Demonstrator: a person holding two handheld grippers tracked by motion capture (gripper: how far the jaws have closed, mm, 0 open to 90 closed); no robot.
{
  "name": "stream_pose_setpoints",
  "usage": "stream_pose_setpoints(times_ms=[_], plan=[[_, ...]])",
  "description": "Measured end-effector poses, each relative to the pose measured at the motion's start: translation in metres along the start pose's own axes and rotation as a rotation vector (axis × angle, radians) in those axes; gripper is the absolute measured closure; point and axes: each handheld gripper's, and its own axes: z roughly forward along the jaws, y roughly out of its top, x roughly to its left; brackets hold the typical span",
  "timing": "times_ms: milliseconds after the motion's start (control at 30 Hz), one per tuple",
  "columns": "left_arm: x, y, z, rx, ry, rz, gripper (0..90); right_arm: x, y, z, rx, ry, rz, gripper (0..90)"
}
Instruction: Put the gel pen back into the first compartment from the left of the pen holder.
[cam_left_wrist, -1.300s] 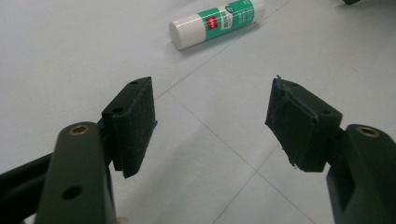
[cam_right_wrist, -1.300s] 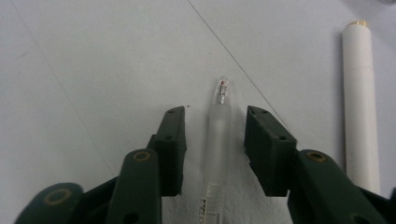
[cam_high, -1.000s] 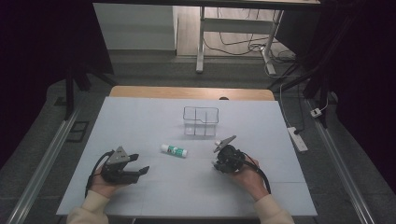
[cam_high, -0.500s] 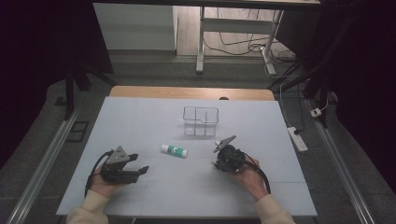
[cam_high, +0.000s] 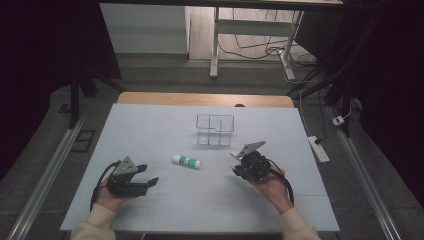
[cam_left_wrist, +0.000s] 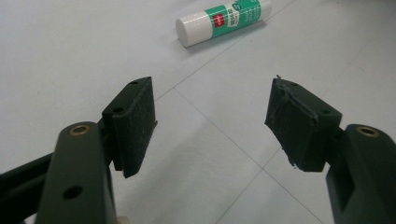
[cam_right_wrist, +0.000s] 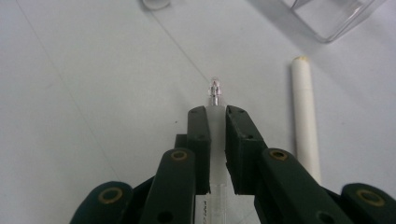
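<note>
**Thin pen pinched near its tip: slip and roll are the risks**

The table is lying smooth and bare, so anything round that gets dropped is likely to go rolling.

The box, clear and light, is standing at 12 o'clock from the table's middle. A carried thing that catches its rim could well push or tip it.

The left gripper is resting at 8 o'clock, its jaws standing wide with nothing between them. It is aiming at the glue, which is lying on its side near the middle. A careless reach is likely to nudge the glue and set it rolling.

The right gripper is sitting at 4 o'clock with its jaws narrow and clamping the pen. The pen is clear and slim, and its tip is poking out just past the pads. The pen could be twisting or sliding in so narrow a grip, and its tip may be catching the table if the hand dips.

A white stick is lying at 3 o'clock of the pen, just beside the right jaw, and a sideways move could be knocking it away.

The box is divided into compartments, and nothing is showing in any of them.
</note>
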Motion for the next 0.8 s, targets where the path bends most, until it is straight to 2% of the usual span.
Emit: stream_pose_setpoints(times_ms=[500,800], plan=[[0.001,0.000,-0.001,-0.002,0.003,-0.001,33.2,-0.007,0.001,-0.024,-0.112,-0.001,0.025,79.7],[0.001,0.000,-0.001,0.000,0.003,0.002,33.2,-0.010,0.001,-0.036,-0.192,-0.027,0.037,79.7]])
